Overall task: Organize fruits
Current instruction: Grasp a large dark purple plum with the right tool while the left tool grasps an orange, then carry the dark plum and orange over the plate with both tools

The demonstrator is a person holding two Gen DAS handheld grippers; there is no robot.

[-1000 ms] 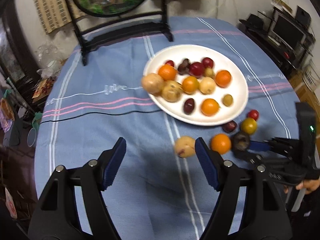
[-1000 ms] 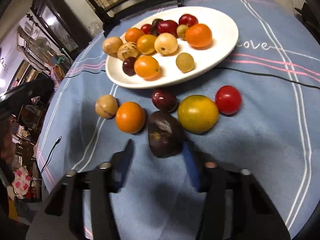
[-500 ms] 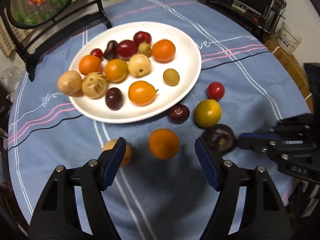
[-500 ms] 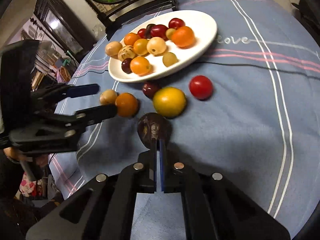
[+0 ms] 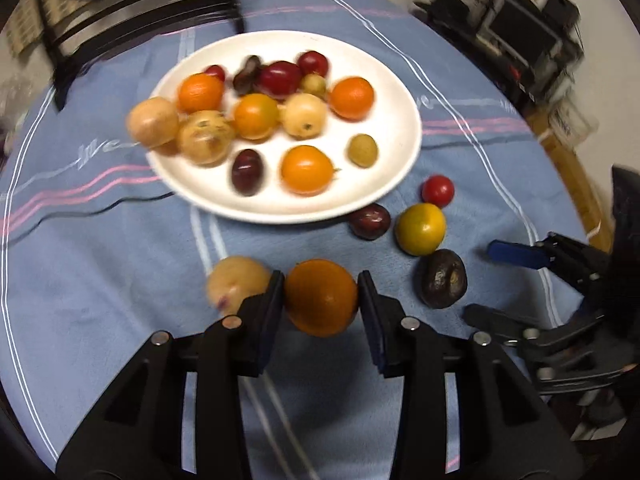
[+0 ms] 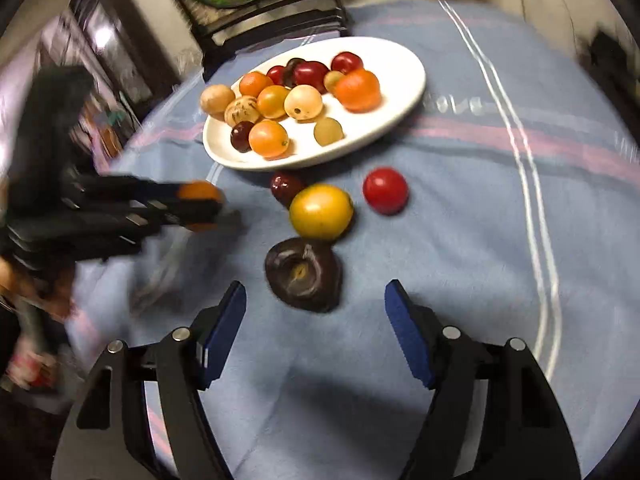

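Observation:
My left gripper [image 5: 321, 300] is shut on an orange [image 5: 321, 297], just above the blue tablecloth; it also shows in the right wrist view [image 6: 200, 196]. A white plate [image 5: 404, 132] holds several fruits. My right gripper [image 6: 316, 320] is open and empty, just short of a dark wrinkled fruit [image 6: 303, 276] that lies on the cloth; this fruit also shows in the left wrist view [image 5: 443, 278]. A yellow fruit [image 6: 321, 211], a red tomato [image 6: 385, 191] and a dark plum [image 6: 285, 187] lie between that fruit and the plate.
A tan fruit [image 5: 236, 284] lies on the cloth just left of my left gripper. A black chair [image 5: 132, 4] stands behind the table. Shelves with electronics [image 5: 520, 36] are at the far right. The table edge [image 5: 576, 184] curves at the right.
My left gripper has closed on the orange. My right gripper has opened from shut and drawn back from the dark wrinkled fruit, which stays on the cloth.

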